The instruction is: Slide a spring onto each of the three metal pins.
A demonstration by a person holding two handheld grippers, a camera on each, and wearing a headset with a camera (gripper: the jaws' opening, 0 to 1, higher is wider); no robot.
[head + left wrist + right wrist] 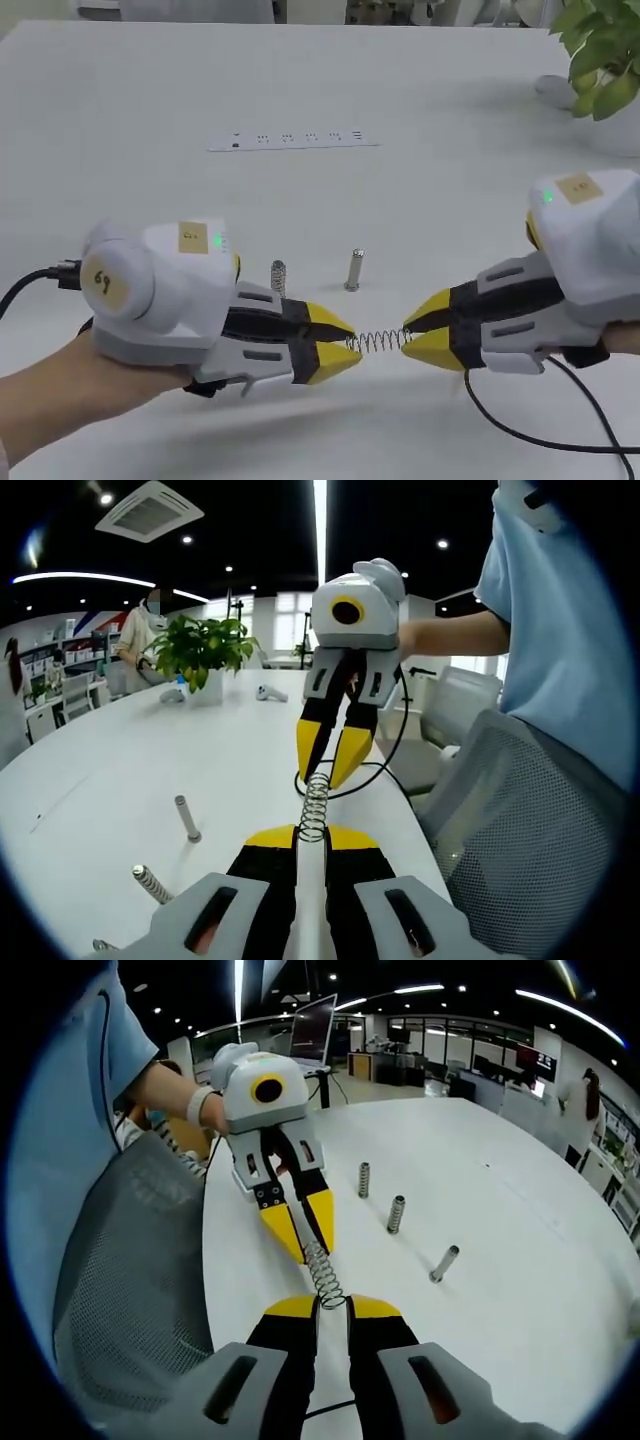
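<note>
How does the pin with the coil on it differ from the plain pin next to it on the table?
The coiled pin has wire coils around its shaft; the plain pin is bare, smooth metal. The coiled pin sits just behind the left gripper; the plain pin stands clear, beyond the loose spring. Both stand upright on the table.

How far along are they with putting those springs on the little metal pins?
Looks done: in the right gripper view, the far pin and the middle pin seem wrapped in springs, though they're small. In hand: the left gripper and right gripper each pinch one end of a spring. Left: the bare pin has none yet.
</note>
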